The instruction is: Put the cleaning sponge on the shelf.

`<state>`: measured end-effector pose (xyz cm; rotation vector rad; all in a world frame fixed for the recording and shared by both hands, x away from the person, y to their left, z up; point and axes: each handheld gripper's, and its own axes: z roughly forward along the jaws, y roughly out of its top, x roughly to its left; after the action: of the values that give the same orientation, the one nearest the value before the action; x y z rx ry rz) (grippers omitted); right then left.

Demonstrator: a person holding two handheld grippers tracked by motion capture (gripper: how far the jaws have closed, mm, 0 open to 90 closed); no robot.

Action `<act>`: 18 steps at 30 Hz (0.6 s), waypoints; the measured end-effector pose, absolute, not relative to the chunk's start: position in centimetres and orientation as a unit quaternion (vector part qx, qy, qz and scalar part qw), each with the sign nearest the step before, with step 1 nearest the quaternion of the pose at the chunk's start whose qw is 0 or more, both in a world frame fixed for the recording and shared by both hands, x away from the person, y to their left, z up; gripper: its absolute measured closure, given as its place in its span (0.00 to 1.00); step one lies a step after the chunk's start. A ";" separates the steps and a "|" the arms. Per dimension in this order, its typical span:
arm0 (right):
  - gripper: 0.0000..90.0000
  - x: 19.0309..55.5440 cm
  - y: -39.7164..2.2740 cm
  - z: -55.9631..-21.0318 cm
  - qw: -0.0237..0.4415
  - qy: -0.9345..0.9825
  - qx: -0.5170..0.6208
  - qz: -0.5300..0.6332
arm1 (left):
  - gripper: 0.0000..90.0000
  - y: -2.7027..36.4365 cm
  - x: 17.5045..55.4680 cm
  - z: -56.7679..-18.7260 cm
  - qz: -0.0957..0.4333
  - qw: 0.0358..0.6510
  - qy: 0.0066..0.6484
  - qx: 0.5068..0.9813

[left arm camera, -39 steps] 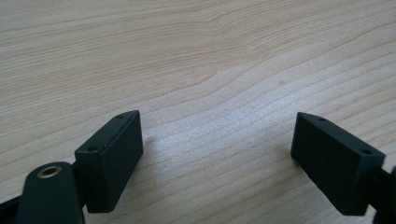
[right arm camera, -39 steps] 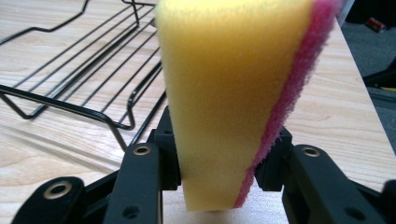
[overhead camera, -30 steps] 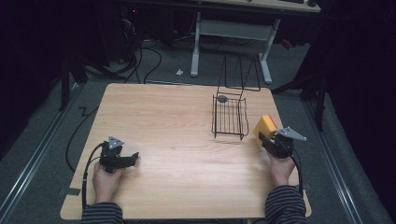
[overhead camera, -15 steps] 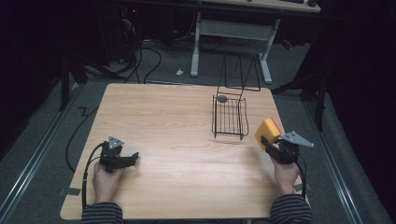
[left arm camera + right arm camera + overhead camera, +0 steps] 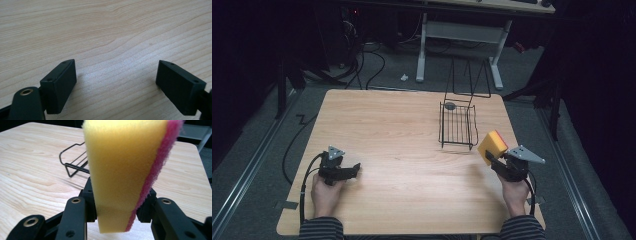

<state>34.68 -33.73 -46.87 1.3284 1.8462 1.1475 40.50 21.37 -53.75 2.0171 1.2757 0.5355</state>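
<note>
Sponge (image 5: 492, 145) has risen in right tool (image 5: 490, 159).

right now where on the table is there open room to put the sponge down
The widest bare patch of table lies between the left claw and the wire basket, running up to the far edge. The near strip between the two hands is also free. It is tighter at the right edge, where the right claw holds the sponge beside the basket.
</note>
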 end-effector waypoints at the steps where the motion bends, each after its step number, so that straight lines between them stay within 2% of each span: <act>1: 0.68 34.6 -33.6 -46.8 0.292 0.694 0.497 0.432 | 0.19 21.4 40.5 -53.7 0.206 0.341 0.490 0.775; 18: 0.68 34.8 -31.5 -45.0 0.281 0.709 0.467 0.448 | 0.19 21.4 40.5 -53.7 0.206 0.341 0.490 0.775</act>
<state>34.81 -31.51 -45.03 1.2505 1.9014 1.2004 40.51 21.37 -53.75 2.0174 1.2756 0.5354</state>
